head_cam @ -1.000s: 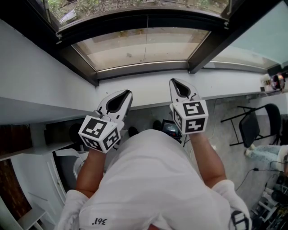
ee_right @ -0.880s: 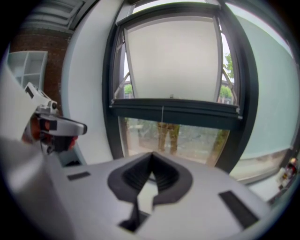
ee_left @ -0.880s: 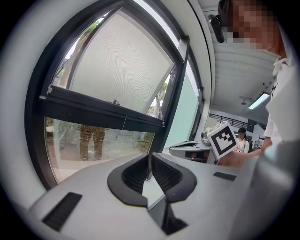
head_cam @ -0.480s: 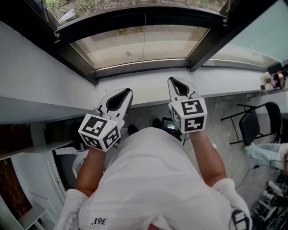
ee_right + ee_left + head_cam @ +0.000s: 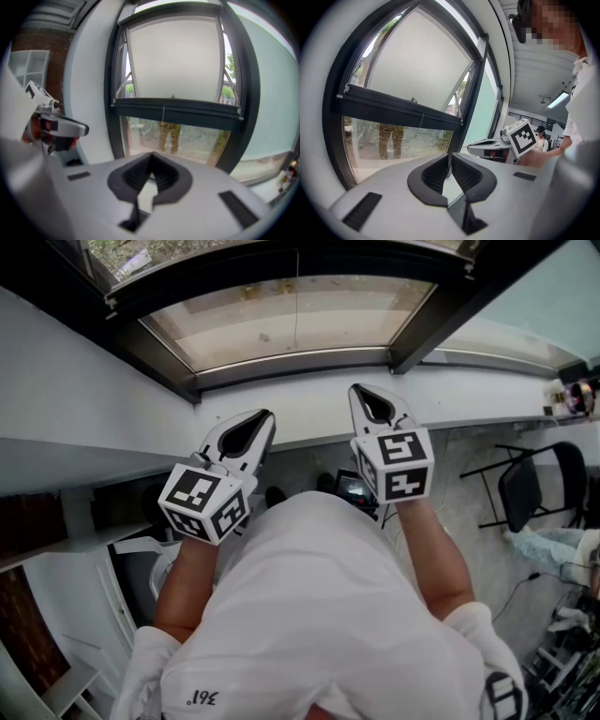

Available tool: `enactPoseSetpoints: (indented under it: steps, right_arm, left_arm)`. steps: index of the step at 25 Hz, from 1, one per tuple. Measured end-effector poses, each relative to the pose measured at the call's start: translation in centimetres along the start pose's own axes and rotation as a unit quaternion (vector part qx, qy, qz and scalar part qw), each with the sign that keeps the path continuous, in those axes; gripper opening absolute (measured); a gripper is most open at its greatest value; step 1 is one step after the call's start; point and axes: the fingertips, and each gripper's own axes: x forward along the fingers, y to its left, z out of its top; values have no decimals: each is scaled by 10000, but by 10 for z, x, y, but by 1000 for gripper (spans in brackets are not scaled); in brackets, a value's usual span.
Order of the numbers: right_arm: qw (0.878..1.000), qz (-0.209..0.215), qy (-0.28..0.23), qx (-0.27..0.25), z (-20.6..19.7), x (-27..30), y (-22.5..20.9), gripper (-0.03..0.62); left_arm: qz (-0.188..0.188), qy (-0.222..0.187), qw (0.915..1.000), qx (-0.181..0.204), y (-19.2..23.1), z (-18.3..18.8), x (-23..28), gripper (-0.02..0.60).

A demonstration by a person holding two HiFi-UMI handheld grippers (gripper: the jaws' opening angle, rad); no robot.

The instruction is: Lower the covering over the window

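In the head view I look steeply down over a white shirt (image 5: pixel 309 615) at both tools, raised side by side in front of the window (image 5: pixel 281 320). The left gripper (image 5: pixel 266 416) and the right gripper (image 5: pixel 356 388) both point at the white sill (image 5: pixel 309 413) below the dark frame, and neither touches it. A thin cord (image 5: pixel 296 306) hangs in front of the glass, well apart from both tips. A black chair (image 5: pixel 530 498) stands on the floor at the far right.

In the left gripper view the jaws are pressed together at their tips with nothing between them. Beyond them a pale blind (image 5: pixel 417 65) covers the upper part of the window. Its dark bottom bar (image 5: pixel 398 108) lies across the pane about halfway down. Below the bar the glass is bare and shows greenery outside, plus two upright shapes that could be trunks or posts; I cannot tell which through the glass. The other tool shows at the right with its marker cube, level with this one.

In the right gripper view the jaws are likewise closed tip to tip and pinch nothing. The blind fills the top of the frame, and its bar crosses just above the jaw tips as seen here. The cord drops from the middle of the bar. The strip of glass under the bar is uncovered. The left tool shows at the left edge.
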Motion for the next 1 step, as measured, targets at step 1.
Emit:
enactPoseSetpoints:
  steps: [1]
  right_arm:
    - [10000, -1, -12, -10, 1, 0, -1, 21]
  left_arm:
    - [-2, -11, 10000, 10, 0, 1, 1, 38]
